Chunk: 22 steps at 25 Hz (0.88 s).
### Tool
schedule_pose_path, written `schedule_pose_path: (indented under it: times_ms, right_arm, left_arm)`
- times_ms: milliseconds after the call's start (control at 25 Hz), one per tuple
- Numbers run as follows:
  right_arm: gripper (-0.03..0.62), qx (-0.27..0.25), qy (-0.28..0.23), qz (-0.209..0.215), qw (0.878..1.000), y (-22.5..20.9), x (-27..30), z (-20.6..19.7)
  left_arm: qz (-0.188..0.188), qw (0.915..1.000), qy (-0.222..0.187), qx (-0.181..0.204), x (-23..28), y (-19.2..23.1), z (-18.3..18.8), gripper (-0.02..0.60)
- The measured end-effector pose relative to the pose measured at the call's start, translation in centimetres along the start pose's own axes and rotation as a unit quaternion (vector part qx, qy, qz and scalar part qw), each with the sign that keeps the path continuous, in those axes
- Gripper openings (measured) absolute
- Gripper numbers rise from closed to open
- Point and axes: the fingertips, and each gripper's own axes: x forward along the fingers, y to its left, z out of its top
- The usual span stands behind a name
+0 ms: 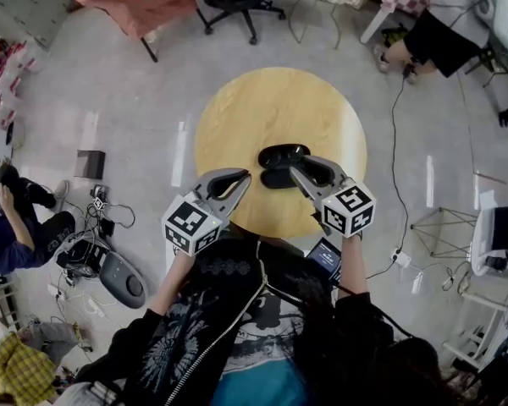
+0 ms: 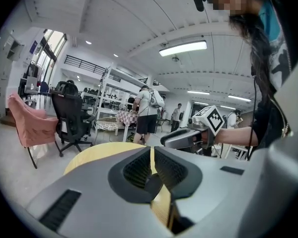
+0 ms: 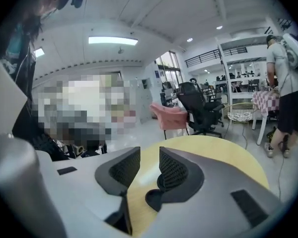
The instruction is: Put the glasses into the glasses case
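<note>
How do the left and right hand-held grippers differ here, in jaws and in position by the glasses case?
The left hand-held gripper has its jaws shut to a thin slit; the right hand-held gripper has them apart with a clear gap. In the head view the right one's tip overlaps the glasses case; the left one's stops short of it. Both are empty, over the table.

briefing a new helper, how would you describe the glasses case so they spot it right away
Find the round yellow table in the middle of the grey floor. The case lies on it, nearer its lower edge in the head view. It is the only thing lying on the tabletop: black, glossy, with two rounded lobes.
</note>
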Motion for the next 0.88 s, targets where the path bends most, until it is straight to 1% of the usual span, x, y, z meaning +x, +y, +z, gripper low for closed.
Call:
schedule_pose_path:
  times_ms: [120, 200, 280, 520, 720, 880]
  right_arm:
    - [0.124, 0.005, -0.026, 0.018, 0.999, 2.4, -1.5, 0.7]
    - [0.123, 0.005, -0.038, 0.019, 0.999, 3.7, -2.4, 0.7]
    - [0.114, 0.003, -0.045, 0.020, 0.999, 4.8, -3.2, 0.4]
    - [0.100, 0.008, -0.058, 0.046, 0.997, 8.1, -5.2, -0.7]
    - [0.090, 0.010, -0.072, 0.056, 0.996, 9.9, -5.4, -0.7]
    - [0.078, 0.005, -0.082, 0.055, 0.995, 11.1, -5.3, -0.5]
  left_arm:
    - [-0.003, 1.0000, -0.003, 0.009, 0.1, -1.4, 0.4, 0.029]
    - [-0.003, 0.9999, -0.006, 0.014, 0.1, -2.5, 0.7, 0.029]
    - [-0.001, 0.9998, -0.009, 0.017, 0.0, -3.7, 0.9, 0.029]
    - [0.016, 0.9997, -0.010, 0.015, -1.4, -7.1, 0.4, 0.029]
    - [0.034, 0.9993, 0.002, 0.015, -3.3, -8.0, -0.7, 0.029]
    - [0.045, 0.9987, -0.002, 0.023, -4.9, -8.2, -0.3, 0.029]
